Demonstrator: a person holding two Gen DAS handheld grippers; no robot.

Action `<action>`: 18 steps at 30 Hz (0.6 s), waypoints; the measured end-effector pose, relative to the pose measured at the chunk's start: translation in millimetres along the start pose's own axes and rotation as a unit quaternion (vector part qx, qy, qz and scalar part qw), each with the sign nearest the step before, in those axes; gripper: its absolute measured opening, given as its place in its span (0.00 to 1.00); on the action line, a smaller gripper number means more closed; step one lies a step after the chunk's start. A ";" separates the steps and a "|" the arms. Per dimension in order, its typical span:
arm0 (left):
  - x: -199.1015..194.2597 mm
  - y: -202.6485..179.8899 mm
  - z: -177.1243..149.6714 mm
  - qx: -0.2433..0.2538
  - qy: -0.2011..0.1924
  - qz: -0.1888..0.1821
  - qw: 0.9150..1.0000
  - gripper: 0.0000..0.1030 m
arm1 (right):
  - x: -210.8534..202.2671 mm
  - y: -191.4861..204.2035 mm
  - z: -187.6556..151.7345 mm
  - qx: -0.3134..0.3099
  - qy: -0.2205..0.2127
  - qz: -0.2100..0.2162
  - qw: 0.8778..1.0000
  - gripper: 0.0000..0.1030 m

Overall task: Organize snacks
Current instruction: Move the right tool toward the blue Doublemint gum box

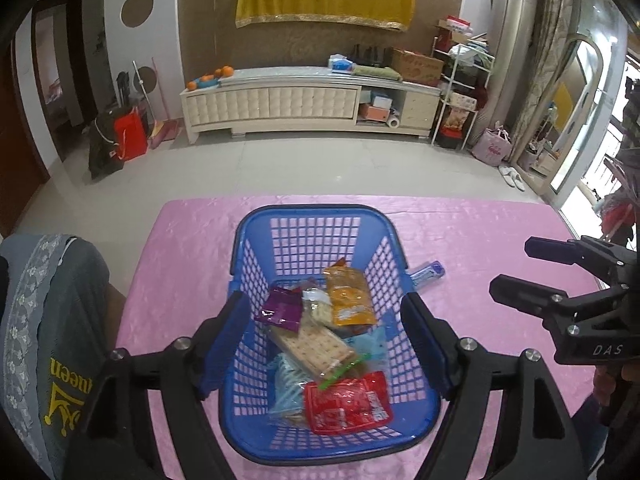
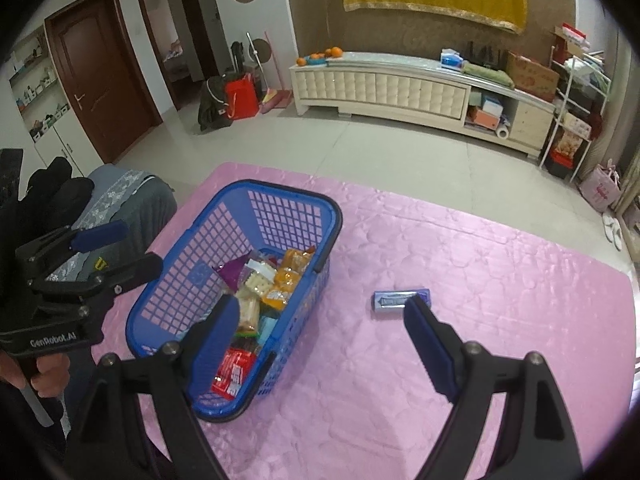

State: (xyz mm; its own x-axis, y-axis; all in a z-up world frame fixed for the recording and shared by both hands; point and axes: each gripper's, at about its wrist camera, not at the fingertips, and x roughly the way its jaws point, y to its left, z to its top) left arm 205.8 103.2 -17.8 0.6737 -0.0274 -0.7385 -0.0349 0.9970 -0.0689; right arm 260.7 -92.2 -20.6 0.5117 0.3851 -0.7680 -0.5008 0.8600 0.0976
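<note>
Right gripper (image 2: 324, 344): I hold its fingers spread wide, nothing between them, hovering above the pink tablecloth (image 2: 500, 280). Blue snack bar (image 2: 401, 301): the one item outside the basket, lying flat on the cloth just beyond my right fingertip (image 2: 418, 316), its near edge partly hidden behind that tip; long axis runs across my line of reach, roughly left to right. Blue basket (image 2: 332, 216): to the left of the bar, apart from it, already holding several packets including a red packet (image 2: 234, 374). Left gripper (image 1: 326, 330): fingers also spread and empty, poised over the basket's near end. Judgement: my right gripper is much the nearer to the bar, which sits off-centre toward my right finger, so I would shift right to straddle its short width.
</note>
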 end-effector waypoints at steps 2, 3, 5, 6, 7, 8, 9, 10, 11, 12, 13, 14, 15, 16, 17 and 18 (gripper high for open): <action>-2.1 -5.0 -0.2 0.003 -0.002 -0.001 1.000 0.73 | -3.2 -2.8 -1.5 0.004 -0.001 -0.001 1.000 0.84; -2.7 -6.5 -0.1 0.002 -0.003 -0.003 1.000 0.73 | -4.7 -4.6 -2.7 0.006 -0.001 -0.002 1.000 0.84; -4.3 -8.2 0.8 0.000 -0.007 -0.009 1.000 0.73 | -6.7 -10.1 -3.8 0.011 0.000 -0.003 1.000 0.84; -4.5 -9.6 1.7 -0.001 -0.007 -0.010 1.000 0.73 | -6.9 -11.8 -4.9 0.013 0.000 -0.003 1.000 0.84; -4.2 -10.8 2.5 -0.002 -0.008 -0.009 1.000 0.73 | -6.9 -15.1 -5.4 0.016 0.002 -0.002 1.000 0.84; -4.3 -12.4 2.8 -0.003 -0.008 -0.007 1.000 0.73 | -7.3 -17.3 -5.7 0.019 0.003 0.000 1.000 0.84; -3.7 -13.4 3.5 -0.004 -0.008 -0.005 1.000 0.73 | -7.6 -20.5 -6.0 0.022 0.004 0.001 1.000 0.84; -2.2 -13.3 4.4 -0.005 -0.007 -0.004 1.000 0.73 | -7.2 -22.6 -6.4 0.024 0.005 0.000 1.000 0.84; -0.4 -14.4 5.2 -0.005 -0.005 -0.003 1.000 0.73 | -6.3 -25.1 -6.3 0.026 0.007 -0.002 1.000 0.84; 2.1 -15.7 6.2 -0.003 0.000 -0.001 1.000 0.73 | -5.6 -27.5 -6.4 0.027 0.008 -0.004 1.000 0.84; 5.3 -19.1 7.1 0.004 0.006 0.005 1.000 0.73 | -4.5 -29.6 -6.0 0.028 0.008 -0.005 1.000 0.84; 7.1 -21.8 8.0 0.012 0.009 0.006 1.000 0.73 | -3.6 -32.4 -5.9 0.028 0.009 -0.007 1.000 0.84; 8.2 -24.3 8.5 0.020 0.009 0.002 1.000 0.73 | -1.6 -35.3 -5.2 0.029 0.010 -0.009 1.000 0.84; 9.8 -26.6 9.4 0.025 0.010 -0.004 1.000 0.73 | 0.0 -36.3 -5.1 0.029 0.012 -0.009 0.999 0.84; 12.7 -28.6 11.0 0.027 0.012 -0.007 1.000 0.73 | 3.2 -39.3 -3.9 0.029 0.015 -0.009 0.999 0.84; 14.8 -29.3 12.9 0.027 0.014 -0.009 0.999 0.73 | 4.5 -42.2 -3.7 0.029 0.016 -0.009 0.999 0.84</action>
State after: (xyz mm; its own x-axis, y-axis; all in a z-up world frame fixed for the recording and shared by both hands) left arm 226.3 74.5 -18.1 0.6523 -0.0470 -0.7565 0.0175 0.9987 -0.0470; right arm 281.5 -128.0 -30.6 0.4981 0.3587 -0.7894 -0.4488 0.8856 0.1191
